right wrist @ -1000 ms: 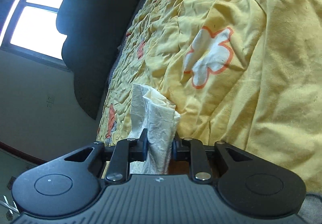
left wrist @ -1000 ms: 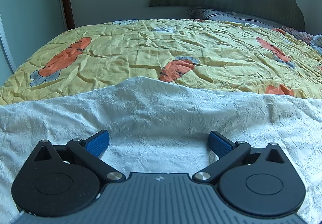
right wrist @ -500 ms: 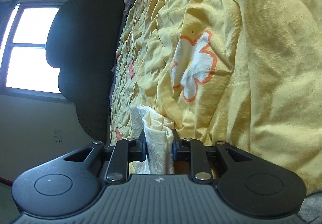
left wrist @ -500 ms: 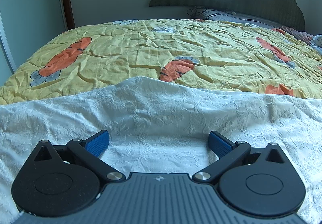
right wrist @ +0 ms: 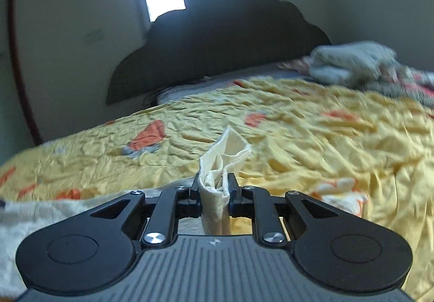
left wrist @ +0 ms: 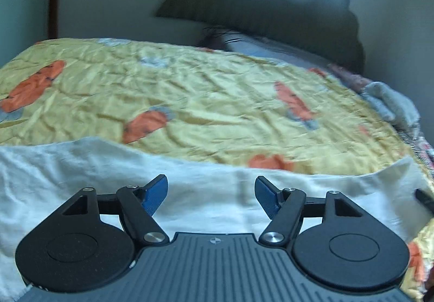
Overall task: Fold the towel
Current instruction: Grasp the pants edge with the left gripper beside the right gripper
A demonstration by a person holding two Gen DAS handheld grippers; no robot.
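Right gripper (right wrist: 212, 188) is pinching a bunched corner of the crinkly white towel (left wrist: 206, 193) while left gripper (left wrist: 211, 194), jaws just closing yet apart, is hovering over its flat near edge.

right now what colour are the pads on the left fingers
Blue, ribbed pads on black arms; clearest in the left wrist view.
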